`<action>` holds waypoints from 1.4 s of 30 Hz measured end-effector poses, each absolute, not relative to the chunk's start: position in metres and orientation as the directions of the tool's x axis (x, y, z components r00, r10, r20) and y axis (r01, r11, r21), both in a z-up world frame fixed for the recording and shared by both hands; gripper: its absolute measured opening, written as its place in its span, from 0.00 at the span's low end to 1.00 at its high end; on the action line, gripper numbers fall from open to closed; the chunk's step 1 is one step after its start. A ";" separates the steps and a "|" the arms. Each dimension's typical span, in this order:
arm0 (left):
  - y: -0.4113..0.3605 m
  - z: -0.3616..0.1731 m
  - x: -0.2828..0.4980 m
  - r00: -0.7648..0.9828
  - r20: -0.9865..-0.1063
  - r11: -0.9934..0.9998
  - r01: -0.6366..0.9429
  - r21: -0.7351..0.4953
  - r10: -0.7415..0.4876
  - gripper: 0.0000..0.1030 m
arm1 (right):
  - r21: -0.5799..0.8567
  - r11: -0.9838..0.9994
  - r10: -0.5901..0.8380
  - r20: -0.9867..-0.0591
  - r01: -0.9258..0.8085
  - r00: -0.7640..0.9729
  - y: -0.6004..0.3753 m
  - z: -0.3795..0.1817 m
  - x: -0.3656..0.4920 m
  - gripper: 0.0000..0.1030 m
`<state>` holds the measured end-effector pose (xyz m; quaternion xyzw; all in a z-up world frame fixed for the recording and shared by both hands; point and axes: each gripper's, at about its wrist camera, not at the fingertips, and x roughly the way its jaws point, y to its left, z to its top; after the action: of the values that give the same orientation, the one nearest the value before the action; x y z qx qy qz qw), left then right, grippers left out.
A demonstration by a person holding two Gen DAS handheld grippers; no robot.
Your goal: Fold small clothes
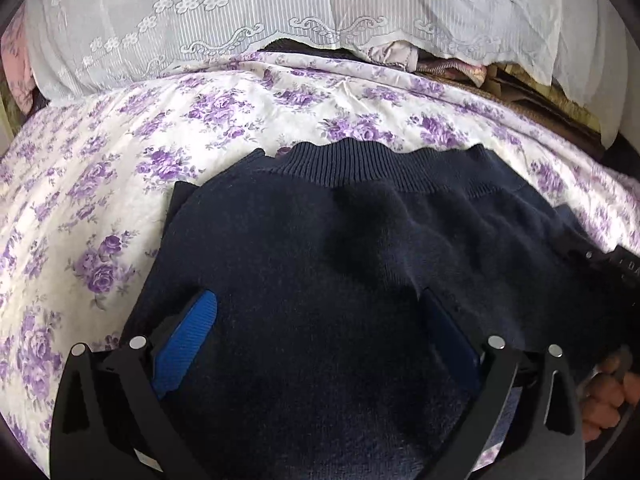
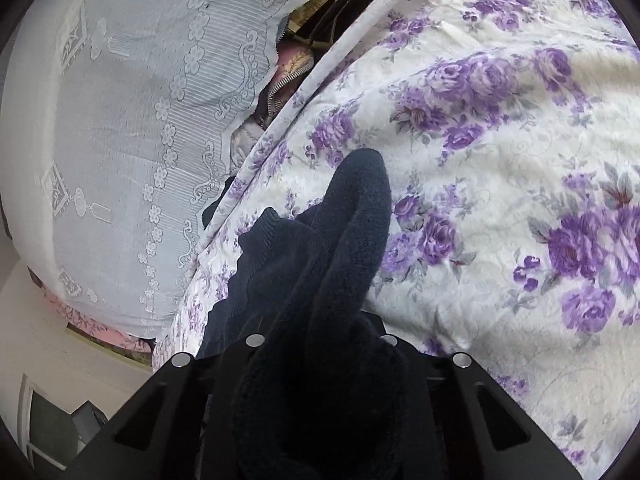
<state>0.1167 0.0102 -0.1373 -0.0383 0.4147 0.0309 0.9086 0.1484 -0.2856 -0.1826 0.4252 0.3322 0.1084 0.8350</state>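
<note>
A dark navy knit garment with a ribbed hem lies on the purple-flowered bedsheet. My left gripper is open low over it. Its blue pads stand wide apart, with the cloth bulging between them. In the right wrist view a bunched fold of the same garment rises out of my right gripper, which is shut on it. The fabric hides the fingertips. The rest of the garment trails off to the left there. The right gripper's black body shows at the left wrist view's right edge.
A white lace cloth hangs along the far side of the bed, also seen as lace cloth. Pink and beige clothes are tucked under it. A person's fingers show at the lower right. Flowered sheet spreads wide to the right.
</note>
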 end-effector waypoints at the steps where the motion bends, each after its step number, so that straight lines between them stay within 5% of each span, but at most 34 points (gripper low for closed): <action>1: 0.010 -0.136 0.116 0.655 -0.755 0.995 -0.088 -0.039 0.029 0.96 | 0.781 0.617 0.463 -0.462 0.099 0.757 -0.285 -0.182 0.148 0.20; 15: 0.054 -0.115 0.146 0.580 -0.803 0.971 -0.081 -0.225 -0.138 0.96 | 0.681 0.730 0.462 -0.435 -0.053 0.773 -0.248 -0.120 0.134 0.19; 23: -0.003 -0.112 0.205 0.539 -0.841 0.999 0.010 -0.052 -0.049 0.96 | 0.562 0.807 0.463 -0.415 -0.180 0.783 -0.209 -0.090 0.119 0.20; 30: -0.013 -0.104 0.226 0.573 -0.819 1.000 0.026 -0.017 -0.029 0.96 | 0.495 0.825 0.502 -0.424 -0.272 0.754 -0.183 -0.085 0.109 0.27; 42: 0.052 -0.070 0.199 0.677 -0.734 0.998 -0.043 0.037 0.057 0.95 | 0.431 0.823 0.548 -0.428 -0.370 0.719 -0.118 -0.059 0.093 0.33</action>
<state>0.1994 0.0515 -0.0701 0.0083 0.4009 0.0273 0.9157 0.0933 -0.1185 -0.0587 0.1595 0.2782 0.2513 0.9132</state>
